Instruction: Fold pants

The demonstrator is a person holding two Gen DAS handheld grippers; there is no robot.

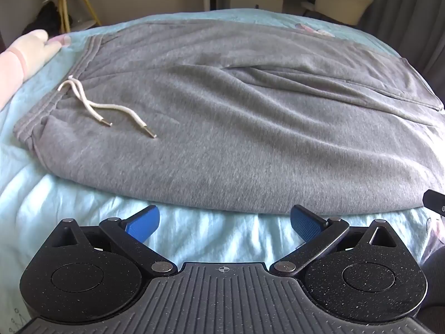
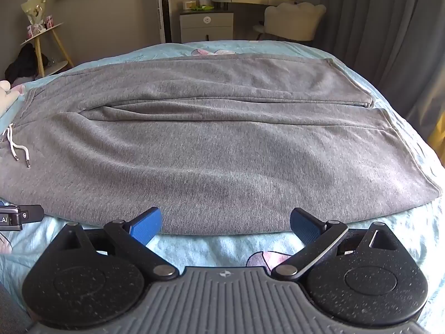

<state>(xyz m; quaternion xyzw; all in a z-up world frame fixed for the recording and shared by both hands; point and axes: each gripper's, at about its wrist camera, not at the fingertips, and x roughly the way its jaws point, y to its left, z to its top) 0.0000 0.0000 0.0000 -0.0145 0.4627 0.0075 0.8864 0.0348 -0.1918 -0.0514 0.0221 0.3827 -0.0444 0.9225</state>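
Note:
Grey sweatpants (image 1: 222, 128) lie flat across a light blue bed (image 1: 69, 194), waistband at the left, leg cuffs at the right. A white drawstring (image 1: 105, 108) rests on the waist area. In the right wrist view the pants (image 2: 222, 153) show both legs side by side, cuffs (image 2: 389, 128) at the right. My left gripper (image 1: 224, 220) is open and empty, just short of the near edge of the pants by the waist half. My right gripper (image 2: 225, 222) is open and empty, at the near edge of the lower leg.
A pale plush toy (image 1: 25, 55) lies on the bed at the left by the waistband. Beyond the bed stand a small wooden side table (image 2: 44, 39), a white cabinet (image 2: 205, 26), a cream chair (image 2: 294, 19) and grey curtains (image 2: 389, 27).

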